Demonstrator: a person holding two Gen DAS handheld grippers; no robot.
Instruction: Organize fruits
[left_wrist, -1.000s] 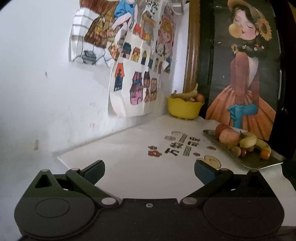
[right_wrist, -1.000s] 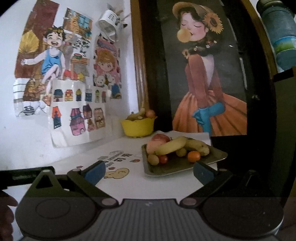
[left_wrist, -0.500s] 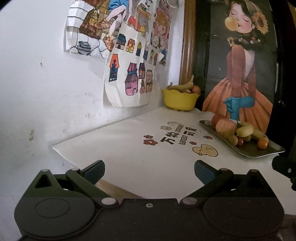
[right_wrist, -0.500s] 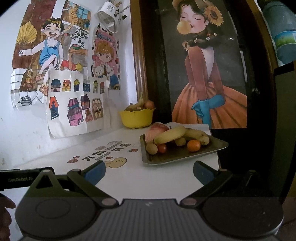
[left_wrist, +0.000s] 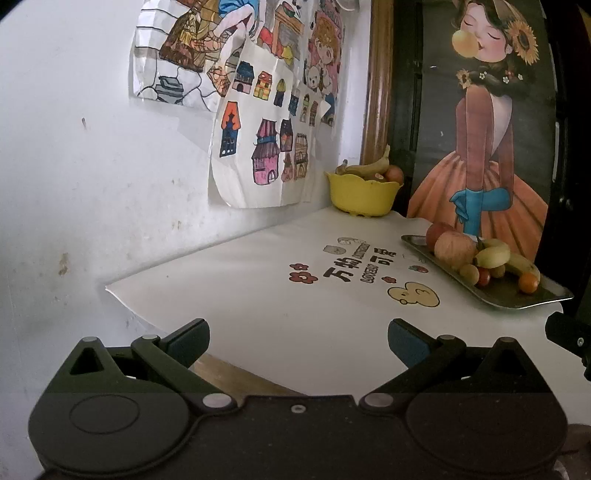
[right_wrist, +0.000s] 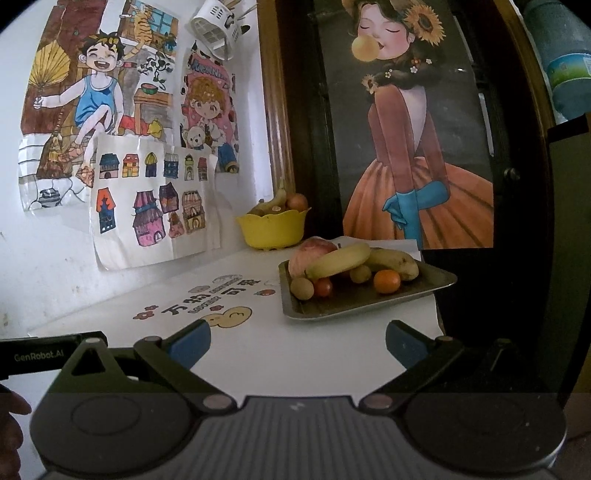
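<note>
A metal tray (right_wrist: 439, 282) (left_wrist: 506, 299) on the white table holds apples (left_wrist: 453, 249), bananas (right_wrist: 338, 260), an orange (right_wrist: 386, 281) and small round fruits. At the far wall a yellow bowl (right_wrist: 271, 230) (left_wrist: 364, 194) holds a banana and a reddish fruit. My left gripper (left_wrist: 297, 341) is open over the near-left table edge, far short of the tray. Also open and empty, my right gripper (right_wrist: 297, 341) hovers just before the tray's near rim.
The white table cover (left_wrist: 258, 295) carries printed cartoons and characters. Drawings (right_wrist: 147, 199) hang on the left wall and a poster (right_wrist: 417, 147) stands behind the tray. The table's right edge drops off beside the tray. A white holder (right_wrist: 218, 26) hangs high on the wall.
Both grippers rose slightly and the right one closed in on the tray. The left view pulled back, so the table's near corner and wooden edge show. Jaws stayed open.
</note>
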